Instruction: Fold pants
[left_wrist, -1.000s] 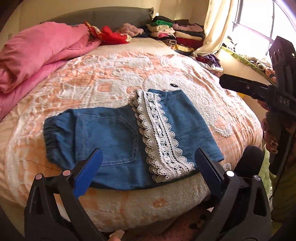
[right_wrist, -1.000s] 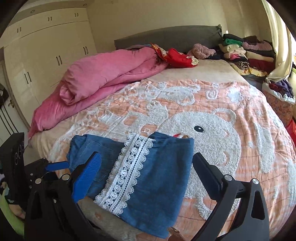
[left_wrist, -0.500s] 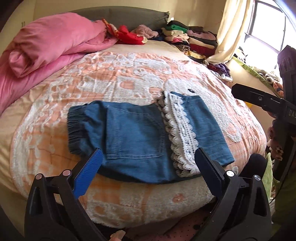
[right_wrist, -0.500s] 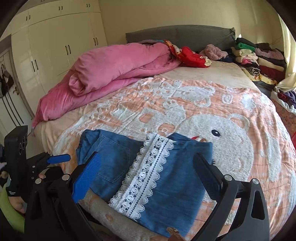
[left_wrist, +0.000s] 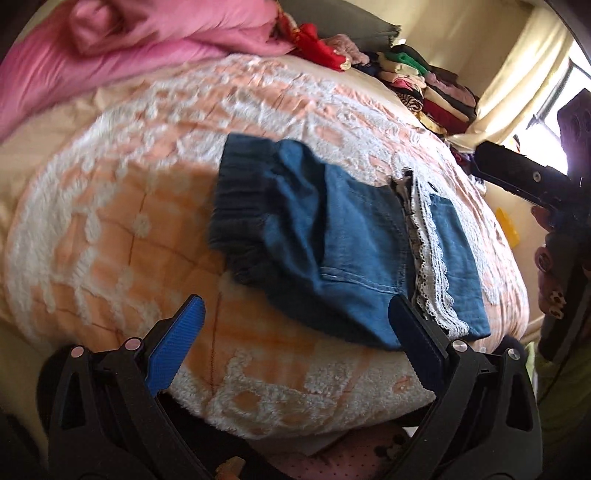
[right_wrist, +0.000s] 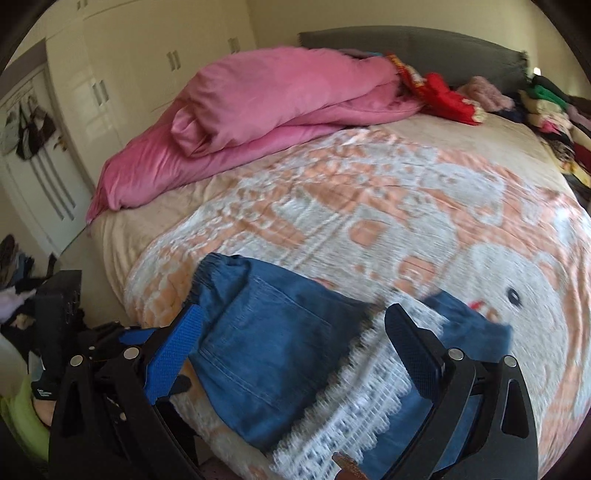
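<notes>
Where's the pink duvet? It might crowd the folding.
In the right wrist view, the duvet is heaped upper left by the headboard, apart from the pants.

Both my feeds are smeared with motion blur, so the lace trim (right_wrist: 354, 413) on the folded jeans (right_wrist: 273, 354) is just white streaks in the right wrist view; can't read the pattern at all. My right gripper (right_wrist: 295, 347) has its far finger covering part of that lace, and the near end of the jeans runs off the bottom edge. In the left wrist view, the stack of clothes (left_wrist: 424, 88) by the curtain is too small to sort into items, and the pink duvet (left_wrist: 129, 48) is cut by the frame edge.
</notes>
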